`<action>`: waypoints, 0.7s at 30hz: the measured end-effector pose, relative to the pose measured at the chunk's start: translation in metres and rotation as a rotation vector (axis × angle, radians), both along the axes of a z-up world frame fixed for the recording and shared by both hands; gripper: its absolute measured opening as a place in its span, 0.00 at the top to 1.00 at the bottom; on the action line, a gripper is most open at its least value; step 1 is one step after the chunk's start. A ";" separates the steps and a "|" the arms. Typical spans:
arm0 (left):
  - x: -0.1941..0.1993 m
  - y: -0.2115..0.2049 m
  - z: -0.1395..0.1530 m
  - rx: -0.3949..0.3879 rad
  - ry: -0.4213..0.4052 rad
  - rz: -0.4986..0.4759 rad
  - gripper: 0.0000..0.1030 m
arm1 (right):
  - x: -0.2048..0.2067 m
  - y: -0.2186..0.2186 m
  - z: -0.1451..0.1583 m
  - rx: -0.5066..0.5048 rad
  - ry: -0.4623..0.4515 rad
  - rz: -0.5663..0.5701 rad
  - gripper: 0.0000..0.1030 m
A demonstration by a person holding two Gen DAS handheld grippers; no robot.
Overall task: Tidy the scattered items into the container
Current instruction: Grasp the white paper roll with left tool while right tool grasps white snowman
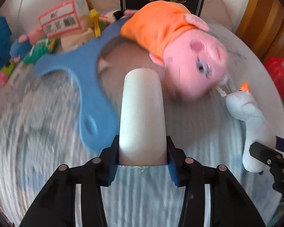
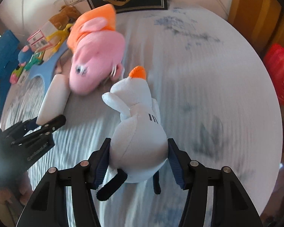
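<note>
1. White, smooth cylinder, likely a bottle or tube, is clamped at its near end between the left gripper pads; jaws narrowed onto it, both pads pressing its sides. An end grip leaves most of its length free, which should suit dropping it in end-first.
2. Long axis of the cylinder runs straight away from the left wrist camera, rounded far end pointing toward the blue container and the pink plush pig.
3. White plush snowman sits in the right gripper; jaws about half open, pads squeezing its round lower body. Soft toy, so a wide belly grip makes sense.
4. Snowman's long axis points away from the right wrist camera, orange-topped head far, dark legs dangling near the fingers.
5. Both items are above or on the pale striped cloth, short of the container; contact with the cloth cannot be told.
6. Container at the far left already holds small toys and a labelled box.
</note>
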State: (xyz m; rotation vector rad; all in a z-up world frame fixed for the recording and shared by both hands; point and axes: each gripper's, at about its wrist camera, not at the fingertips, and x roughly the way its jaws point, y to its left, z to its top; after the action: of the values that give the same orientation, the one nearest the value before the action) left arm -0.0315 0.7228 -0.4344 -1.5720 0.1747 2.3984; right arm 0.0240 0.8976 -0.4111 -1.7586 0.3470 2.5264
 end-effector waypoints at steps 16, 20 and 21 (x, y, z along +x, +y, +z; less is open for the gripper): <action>0.015 0.010 0.009 -0.047 0.021 0.005 0.41 | 0.016 0.005 0.008 -0.055 0.052 0.015 0.25; 0.006 0.022 0.002 -0.068 0.007 -0.012 0.38 | 0.009 0.003 0.007 -0.034 0.044 0.006 0.24; 0.004 0.023 -0.002 -0.065 -0.003 -0.016 0.38 | 0.008 0.002 0.004 -0.034 0.038 0.000 0.24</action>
State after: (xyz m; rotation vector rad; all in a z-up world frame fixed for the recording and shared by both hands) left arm -0.0275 0.7457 -0.4364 -1.5962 0.2665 2.4004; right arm 0.0316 0.8996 -0.4068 -1.7235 0.3941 2.5718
